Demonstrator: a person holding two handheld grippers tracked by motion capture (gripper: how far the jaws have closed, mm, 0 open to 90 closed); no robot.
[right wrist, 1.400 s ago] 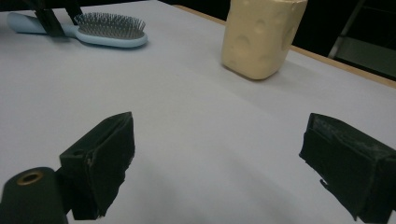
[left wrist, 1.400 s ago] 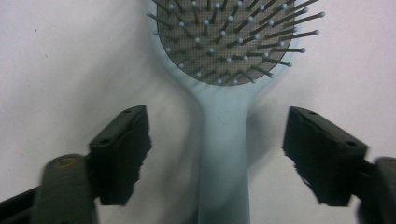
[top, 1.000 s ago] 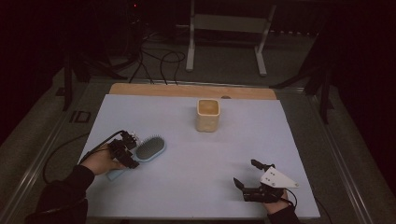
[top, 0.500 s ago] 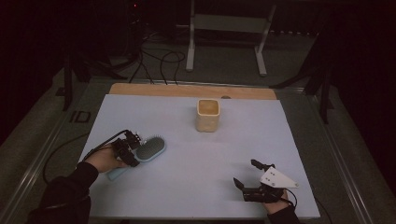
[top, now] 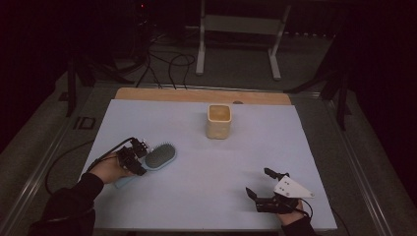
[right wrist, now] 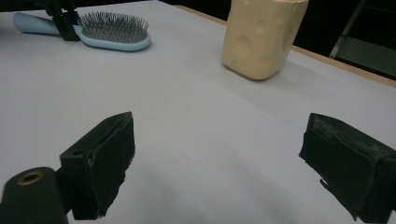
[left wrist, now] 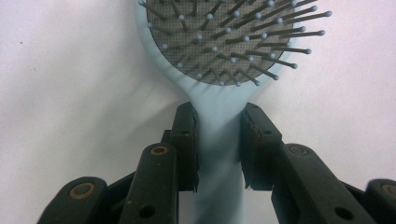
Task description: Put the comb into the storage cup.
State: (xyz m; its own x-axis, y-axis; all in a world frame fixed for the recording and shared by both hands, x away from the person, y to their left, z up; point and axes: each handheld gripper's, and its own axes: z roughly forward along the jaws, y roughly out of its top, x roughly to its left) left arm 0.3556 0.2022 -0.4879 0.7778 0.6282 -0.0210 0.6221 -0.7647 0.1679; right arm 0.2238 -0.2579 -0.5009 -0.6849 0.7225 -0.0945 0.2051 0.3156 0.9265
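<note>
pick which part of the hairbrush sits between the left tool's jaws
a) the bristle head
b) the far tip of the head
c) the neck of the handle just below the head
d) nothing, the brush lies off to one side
c: in the left gripper view the left tool has closed in on the pale blue hairbrush, a jaw on each side of the narrow neck of its handle, bristles ahead of the jaws.

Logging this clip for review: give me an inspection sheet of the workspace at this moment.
Surface: white sheet on a wooden table.
Job's things: light blue hairbrush, bristles up, lying flat.
Clutter: cream cup, upright, apart from the brush.
Grippers: left gripper has just been closing, pads against the brush's neck; right gripper open, holding nothing.
Cables: one trails from the left gripper; more on the floor behind.
Surroundings: dark; metal stand beyond the table.
</note>
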